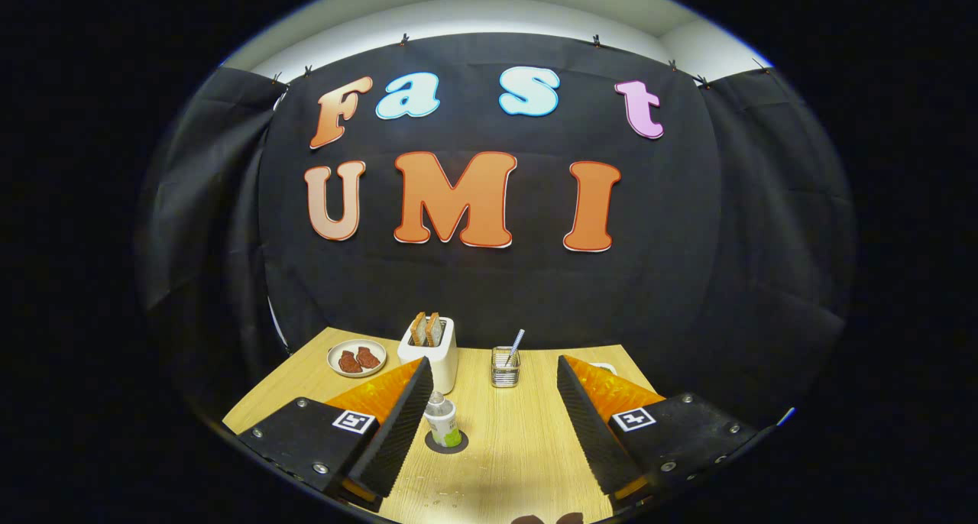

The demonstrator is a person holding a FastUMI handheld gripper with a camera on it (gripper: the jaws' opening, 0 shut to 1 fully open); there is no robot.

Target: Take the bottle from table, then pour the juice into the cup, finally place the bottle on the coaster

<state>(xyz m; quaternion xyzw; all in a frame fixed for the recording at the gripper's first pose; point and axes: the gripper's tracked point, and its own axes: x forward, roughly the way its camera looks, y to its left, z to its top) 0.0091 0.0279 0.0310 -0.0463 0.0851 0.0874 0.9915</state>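
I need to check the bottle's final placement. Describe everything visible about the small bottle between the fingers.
The bottle is small, clear plastic by its look, with a pale cap and a light green label around its lower body. It stands upright on a dark round coaster on the wooden table, in front of the white toaster. It sits between the fingers of the open gripper, close beside the left one; nothing grips it. How much juice it holds cannot be told.

The gripper (pixel 489 425) has two wedge-shaped fingers with ribbed inner faces. Each sits on a flat plate held by silver screws. A square black-and-white marker tag lies just behind each finger.
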